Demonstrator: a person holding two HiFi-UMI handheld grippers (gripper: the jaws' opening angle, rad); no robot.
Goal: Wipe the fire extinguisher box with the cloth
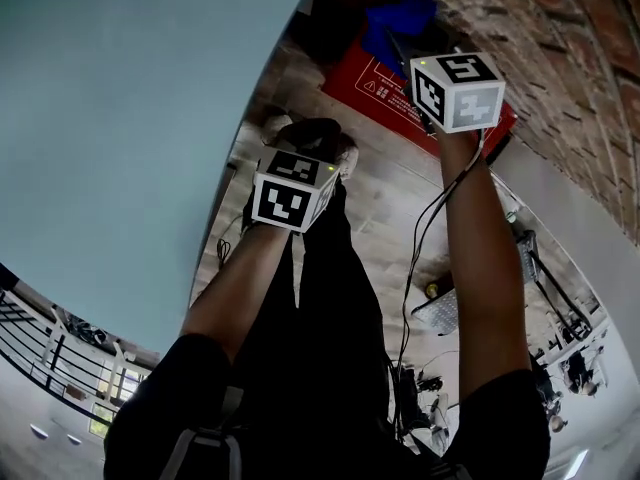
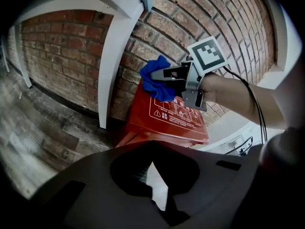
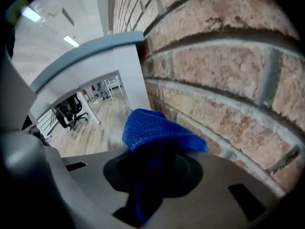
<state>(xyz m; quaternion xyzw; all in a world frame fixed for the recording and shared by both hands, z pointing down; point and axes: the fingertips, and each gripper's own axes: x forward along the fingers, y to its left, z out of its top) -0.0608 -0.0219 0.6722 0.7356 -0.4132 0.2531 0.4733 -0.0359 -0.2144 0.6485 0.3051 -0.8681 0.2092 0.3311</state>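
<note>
I'm clamping the cloth (image 3: 159, 135) in my right hand-held gripper (image 3: 152, 185) atop the fire extinguisher box (image 2: 167, 123) by the brick wall (image 2: 214, 27), with my left hand-held gripper (image 2: 155, 187) closed and empty. Wiping is just beginning, I judge; next needs pressing down and sweeping.

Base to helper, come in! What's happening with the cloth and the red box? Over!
Right gripper shut on blue cloth; left gripper shut, empty. Cloth at red box top edge, beside brick wall. Nothing in the way.
</note>
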